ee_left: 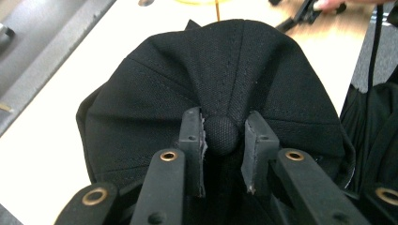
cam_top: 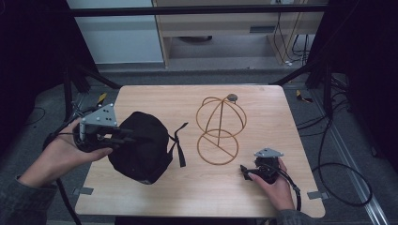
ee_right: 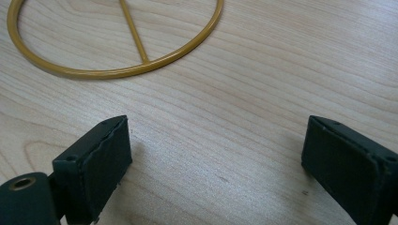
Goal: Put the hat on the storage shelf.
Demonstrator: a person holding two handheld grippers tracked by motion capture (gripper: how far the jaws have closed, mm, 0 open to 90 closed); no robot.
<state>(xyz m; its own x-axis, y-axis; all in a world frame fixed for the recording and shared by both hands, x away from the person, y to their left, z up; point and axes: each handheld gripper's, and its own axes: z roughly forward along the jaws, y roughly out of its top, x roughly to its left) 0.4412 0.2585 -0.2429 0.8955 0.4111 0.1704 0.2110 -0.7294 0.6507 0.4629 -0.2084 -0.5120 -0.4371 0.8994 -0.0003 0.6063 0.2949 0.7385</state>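
A black cap (cam_top: 141, 147) is seen at centre left of the high view on a wooden tabletop (cam_top: 197, 187), its crown button (ee_left: 221, 133) pinched between the nearly closed jaws of the left tongs (cam_top: 133, 137), the fabric puckered around it. At lower right, the right tongs (cam_top: 246, 172) are held spread wide over bare wood, nothing gripped. A golden wire hat stand (cam_top: 219, 129) is pictured at centre, its base ring (ee_right: 112, 70) lying just beyond the right tongs
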